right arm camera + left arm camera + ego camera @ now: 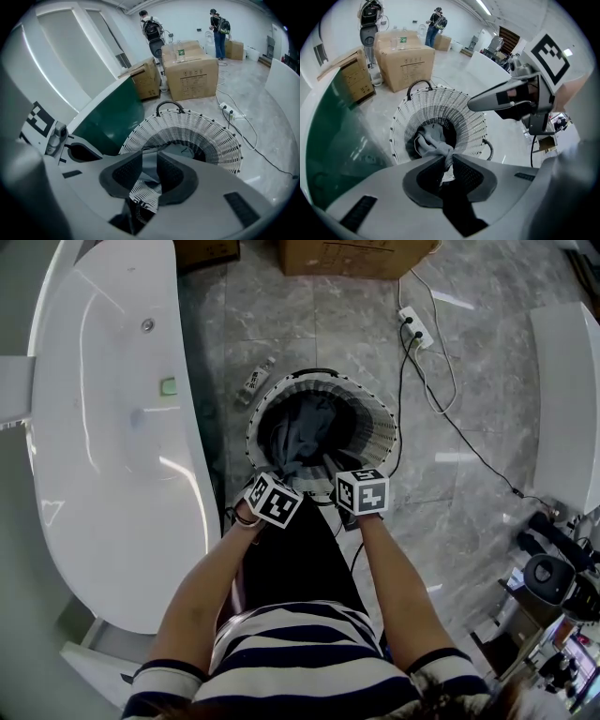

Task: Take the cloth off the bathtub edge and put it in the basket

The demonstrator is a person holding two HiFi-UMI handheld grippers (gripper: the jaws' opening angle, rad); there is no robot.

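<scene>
A grey cloth hangs down into the round white wicker basket on the floor beside the white bathtub. Both grippers hover over the basket's near rim. My left gripper is shut on a bunched, twisted end of the cloth, which trails down into the basket. My right gripper holds a flat fold of the cloth between its pads, above the basket. In the head view the marker cubes cover the jaws of the left gripper and the right gripper.
The bathtub rim runs close along the basket's left side. A small green item lies in the tub. A remote-like object lies on the floor behind the basket. A power strip and its black cable trail to the right. Cardboard boxes stand beyond.
</scene>
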